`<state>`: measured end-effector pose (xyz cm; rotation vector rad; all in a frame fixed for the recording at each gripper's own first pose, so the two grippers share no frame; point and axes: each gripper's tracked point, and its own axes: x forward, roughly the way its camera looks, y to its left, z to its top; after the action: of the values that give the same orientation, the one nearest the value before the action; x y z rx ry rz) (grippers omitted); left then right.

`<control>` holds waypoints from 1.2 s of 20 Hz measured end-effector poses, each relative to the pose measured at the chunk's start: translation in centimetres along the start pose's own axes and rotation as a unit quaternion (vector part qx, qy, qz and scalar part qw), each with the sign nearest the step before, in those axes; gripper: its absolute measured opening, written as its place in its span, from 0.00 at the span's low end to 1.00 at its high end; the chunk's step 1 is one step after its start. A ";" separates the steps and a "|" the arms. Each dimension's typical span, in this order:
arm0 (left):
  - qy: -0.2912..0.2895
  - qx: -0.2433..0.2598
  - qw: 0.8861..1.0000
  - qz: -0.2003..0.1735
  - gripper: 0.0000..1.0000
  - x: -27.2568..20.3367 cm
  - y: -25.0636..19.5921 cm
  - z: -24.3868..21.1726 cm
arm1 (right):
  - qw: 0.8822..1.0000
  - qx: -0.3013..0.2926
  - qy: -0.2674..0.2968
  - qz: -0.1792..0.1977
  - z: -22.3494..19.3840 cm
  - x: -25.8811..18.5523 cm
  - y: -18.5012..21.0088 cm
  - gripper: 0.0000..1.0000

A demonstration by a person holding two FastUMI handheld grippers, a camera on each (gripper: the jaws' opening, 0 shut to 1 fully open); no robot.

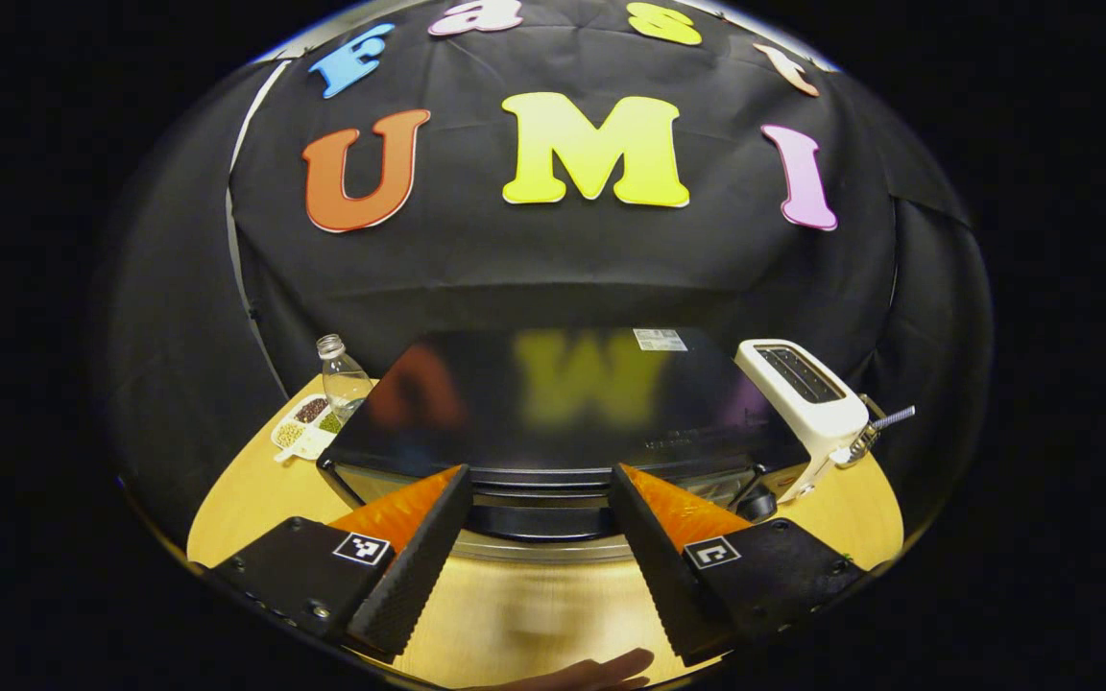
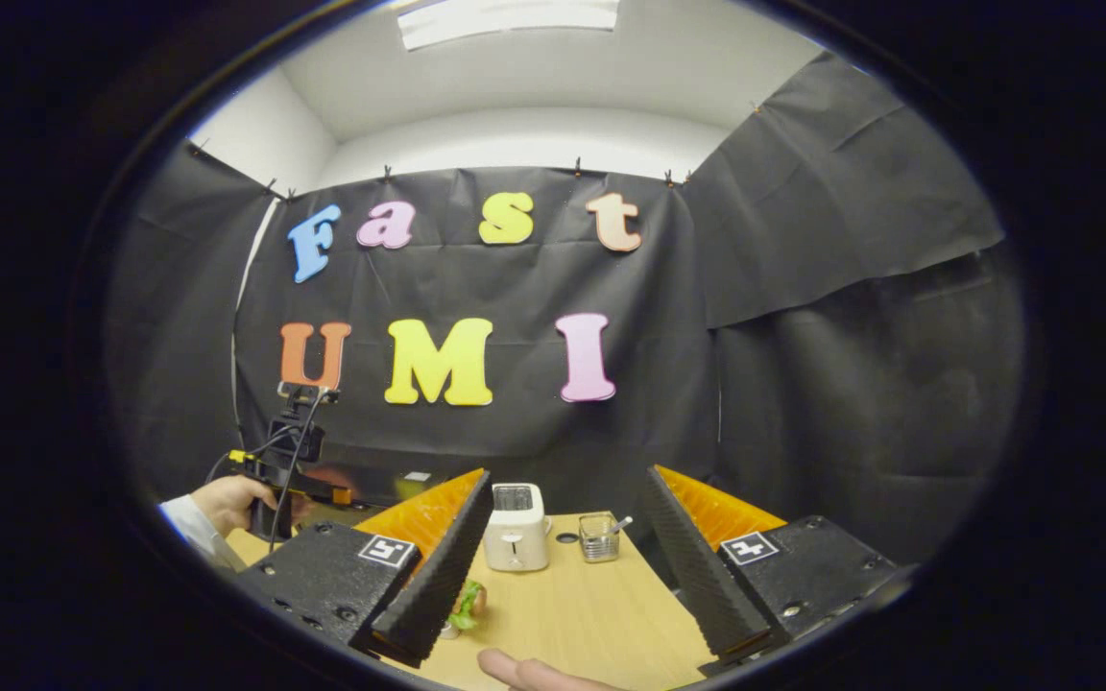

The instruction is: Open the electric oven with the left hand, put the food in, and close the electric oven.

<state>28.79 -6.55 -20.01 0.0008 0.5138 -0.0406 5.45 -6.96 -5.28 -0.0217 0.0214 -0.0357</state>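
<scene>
The black electric oven sits in the middle of the left gripper view, seen from above with a glossy top. Its dark handle bar runs along the front, just past my left gripper, which is open and holds nothing. In the right gripper view my right gripper is open and empty above the wooden table. A piece of food with green leaves lies on the table, half hidden behind one finger. At the left a hand holds the other gripper near the oven's corner.
A white toaster stands right of the oven, with a small glass holding a spoon beside it. A clear bottle and a divided dish of beans sit to the oven's left. Fingertips show at the bottom.
</scene>
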 end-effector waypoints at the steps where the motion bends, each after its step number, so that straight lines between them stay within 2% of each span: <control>1: 0.001 -0.007 1.000 -0.008 0.96 -0.2 -0.4 -0.2 | 1.000 0.001 0.002 0.000 -0.2 -0.1 0.1 1.00; 2: 0.007 -0.012 1.000 -0.009 0.96 -0.5 -0.7 -0.6 | 1.000 0.002 0.003 0.001 -0.2 -0.1 0.2 1.00; 3: 0.005 -0.015 1.000 -0.009 0.96 -0.9 -0.6 -0.7 | 1.000 0.002 0.005 0.002 -0.2 -0.3 0.4 0.90; 12: 0.006 -0.010 1.000 -0.012 0.96 -4.5 -0.9 -4.6 | 1.000 -0.006 0.006 -0.003 0.5 -2.3 1.0 0.90; 13: 0.006 -0.010 1.000 -0.014 0.96 -5.0 -1.0 -5.1 | 1.000 -0.008 0.005 -0.004 0.4 -2.6 1.1 1.00; 14: 0.004 -0.011 1.000 -0.015 0.96 -5.4 -1.0 -5.7 | 1.000 -0.009 0.003 -0.007 0.6 -2.9 1.2 0.90; 16: 0.001 -0.012 1.000 -0.017 0.96 -6.0 -1.0 -7.0 | 1.000 -0.011 0.002 -0.009 0.7 -3.4 1.3 0.90; 17: -0.001 -0.012 1.000 -0.019 0.96 -6.4 -1.0 -7.7 | 1.000 -0.010 0.001 -0.009 0.6 -3.6 1.5 1.00; 24: 0.004 -0.005 1.000 -0.024 0.95 -7.9 -1.4 -13.2 | 1.000 -0.011 0.012 -0.011 0.3 -4.3 1.6 1.00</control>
<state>15.33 -7.50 -27.65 -0.0203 0.5211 -0.0849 1.21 -5.17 -4.94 -0.0437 0.0451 -0.0578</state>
